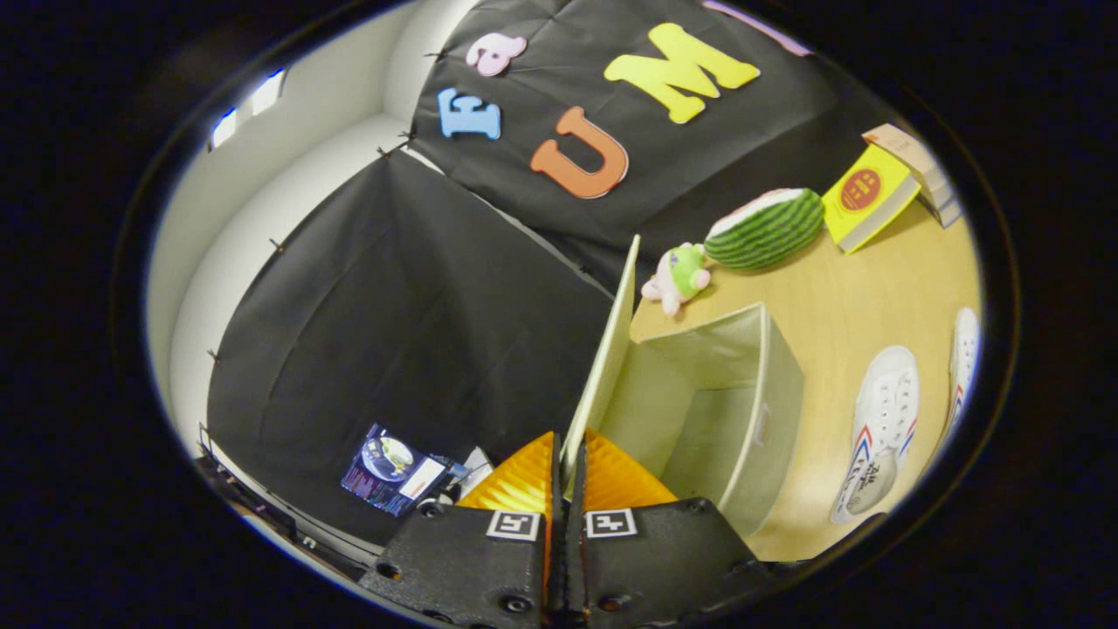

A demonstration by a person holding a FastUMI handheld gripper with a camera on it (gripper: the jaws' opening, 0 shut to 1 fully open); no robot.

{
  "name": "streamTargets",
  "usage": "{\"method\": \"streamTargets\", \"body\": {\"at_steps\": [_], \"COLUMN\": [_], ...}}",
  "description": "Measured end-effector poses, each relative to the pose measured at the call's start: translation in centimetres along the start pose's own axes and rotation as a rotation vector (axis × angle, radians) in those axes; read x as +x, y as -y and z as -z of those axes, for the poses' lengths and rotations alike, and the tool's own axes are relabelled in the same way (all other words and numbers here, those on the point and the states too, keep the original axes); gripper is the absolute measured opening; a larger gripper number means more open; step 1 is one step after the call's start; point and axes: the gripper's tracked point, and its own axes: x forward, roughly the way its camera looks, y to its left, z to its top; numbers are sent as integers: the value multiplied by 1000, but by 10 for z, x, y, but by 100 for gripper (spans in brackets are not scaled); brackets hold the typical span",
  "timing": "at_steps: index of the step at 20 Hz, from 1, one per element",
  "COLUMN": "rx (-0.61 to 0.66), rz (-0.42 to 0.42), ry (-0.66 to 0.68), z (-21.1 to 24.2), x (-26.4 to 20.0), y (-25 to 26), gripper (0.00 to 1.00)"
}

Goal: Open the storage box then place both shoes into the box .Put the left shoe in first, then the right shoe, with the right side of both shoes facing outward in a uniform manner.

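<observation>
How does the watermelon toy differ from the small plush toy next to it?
The watermelon toy is larger, striped green with a pale cut face; the small plush toy is pink and green. The watermelon toy lies farther from the storage box, whose lid the tongs pinch. Both rest on the table.

Looks like a staged recording booth, not anyone's actual home. Black cloth hangs as walls in front of plain white room walls, and the wooden tabletop is dressed with random props: a plush watermelon, a little stuffed toy, some books.
</observation>
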Motion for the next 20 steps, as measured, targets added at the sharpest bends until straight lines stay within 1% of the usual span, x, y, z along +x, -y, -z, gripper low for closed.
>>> {"method": "streamTargets", "body": {"at_steps": [3, 5, 8, 9, 10, 12, 15, 20], "rx": [-64, -96, -180, -210, -240, -290, -322, -357], "rz": [-14, -6, 3, 12, 13, 11, 44, 128], "ry": [-38, -66, -75, -79, -88, -100, -61, 30], "z": [-1, 1, 6, 9, 14, 21, 15, -11], "x": [29, 47, 76, 84, 95, 96, 90, 65], "y": [-35, -51, -71, -79, -83, -94, -90, -70], "gripper": [6, 6, 10, 17, 20, 49, 93, 93]}}
